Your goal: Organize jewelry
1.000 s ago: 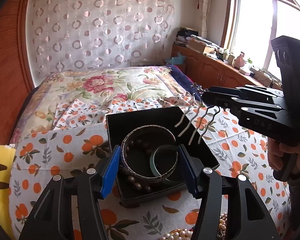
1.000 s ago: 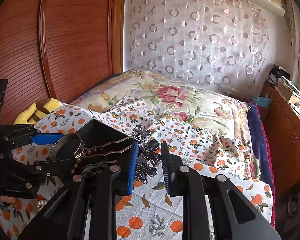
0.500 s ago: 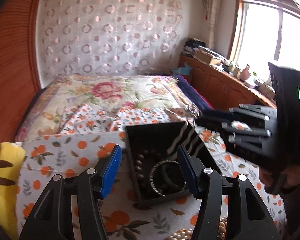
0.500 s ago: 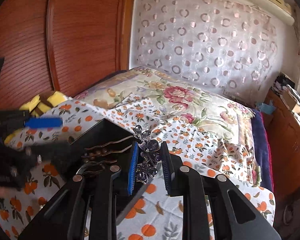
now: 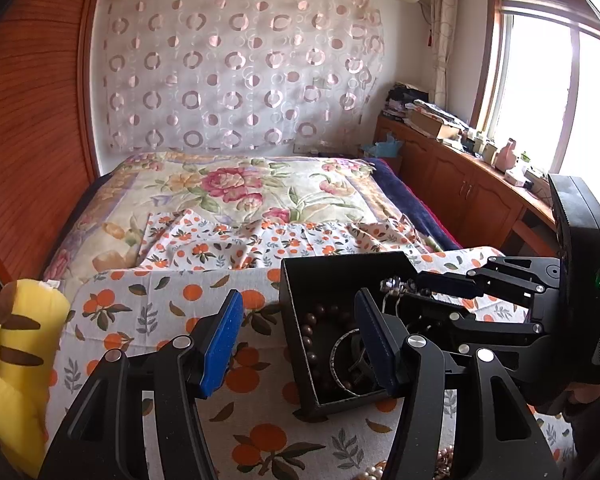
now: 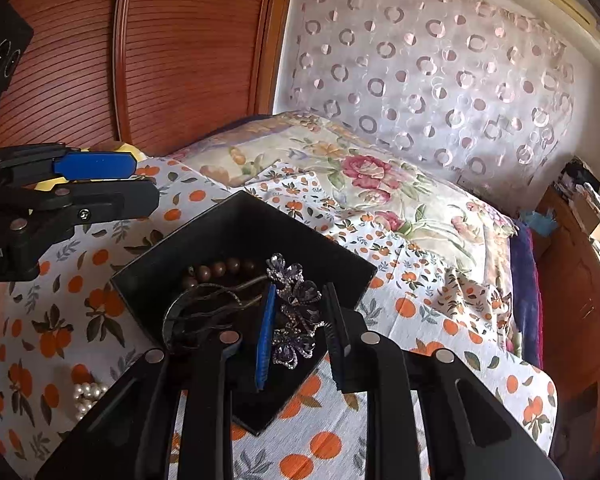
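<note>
A black jewelry box (image 5: 300,292) (image 6: 236,224) sits on the orange-print cloth on the bed. It holds a brown bead strand (image 5: 308,344) (image 6: 220,269) and a silver bangle (image 5: 342,360). My right gripper (image 6: 300,332) (image 5: 404,288) reaches over the box and is shut on a purple jewelled hair comb (image 6: 296,308), whose prongs point down into the box. My left gripper (image 5: 296,340) is open and empty, pulled back to the left of the box.
Pearl beads (image 6: 86,396) (image 5: 384,472) lie on the cloth near the front. A yellow plush toy (image 5: 12,364) sits at the left edge. A wooden wardrobe (image 6: 140,52) stands on the left, and low cabinets (image 5: 460,184) run under the window.
My left gripper let go of the silver bangle, which now lies in the box, and drew back left. My right gripper lowered the hair comb into the box.
</note>
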`<state>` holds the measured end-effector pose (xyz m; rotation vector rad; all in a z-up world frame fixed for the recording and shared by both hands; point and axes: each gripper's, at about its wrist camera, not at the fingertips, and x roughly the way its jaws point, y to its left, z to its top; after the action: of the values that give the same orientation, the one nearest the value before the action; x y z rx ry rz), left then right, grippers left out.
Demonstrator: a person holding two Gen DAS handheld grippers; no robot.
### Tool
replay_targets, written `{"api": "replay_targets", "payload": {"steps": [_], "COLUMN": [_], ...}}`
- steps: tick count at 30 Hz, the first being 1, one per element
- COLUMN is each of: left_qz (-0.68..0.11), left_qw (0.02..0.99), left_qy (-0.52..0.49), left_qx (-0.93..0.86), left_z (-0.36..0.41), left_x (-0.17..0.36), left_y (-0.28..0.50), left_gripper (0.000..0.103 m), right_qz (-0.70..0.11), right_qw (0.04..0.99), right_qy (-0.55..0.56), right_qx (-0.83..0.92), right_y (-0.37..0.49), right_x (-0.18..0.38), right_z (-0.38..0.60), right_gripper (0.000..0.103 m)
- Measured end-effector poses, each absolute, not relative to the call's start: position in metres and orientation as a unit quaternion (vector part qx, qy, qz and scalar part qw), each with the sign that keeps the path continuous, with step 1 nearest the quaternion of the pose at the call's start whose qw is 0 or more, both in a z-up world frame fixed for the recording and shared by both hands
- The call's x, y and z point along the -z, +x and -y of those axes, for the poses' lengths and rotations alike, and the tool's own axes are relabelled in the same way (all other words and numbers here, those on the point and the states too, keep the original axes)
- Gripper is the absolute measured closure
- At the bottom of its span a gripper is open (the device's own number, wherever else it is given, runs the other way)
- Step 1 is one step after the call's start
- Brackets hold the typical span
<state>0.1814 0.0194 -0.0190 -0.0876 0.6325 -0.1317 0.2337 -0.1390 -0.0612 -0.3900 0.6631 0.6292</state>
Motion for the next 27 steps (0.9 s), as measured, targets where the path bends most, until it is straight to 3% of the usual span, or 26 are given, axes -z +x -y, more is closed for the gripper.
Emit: {"api": "replay_targets", "payload": {"steps": [16, 24, 27], "left_qz": [-0.349, -0.396, -0.407], "left_qw": [0.932, 0.91, 0.904], "left_qy": [-0.025, -0.022, -0.023], "left_qx": [0.096, 0.122, 0.131], "left_z": [-0.01, -0.005, -0.002], "left_x": [0.034, 0.068, 0.076], "left_y": [0.148, 0.121, 0.118], "left_gripper": [0.048, 0.048, 0.053], "right_qz": [-0.315, -0.357, -0.379], "right_qw": [0.889, 0.879, 0.871], "right_qy": [-0.117, -0.096, -0.1], "right_qx": [-0.31, -0.3, -0.297], "right_y": [0.184, 0.153, 0.144], "right_x": [0.042, 0.068, 0.085], "right_z": [0.188, 0.218, 0.22], "right_gripper": [0.073, 0.073, 0.073]}}
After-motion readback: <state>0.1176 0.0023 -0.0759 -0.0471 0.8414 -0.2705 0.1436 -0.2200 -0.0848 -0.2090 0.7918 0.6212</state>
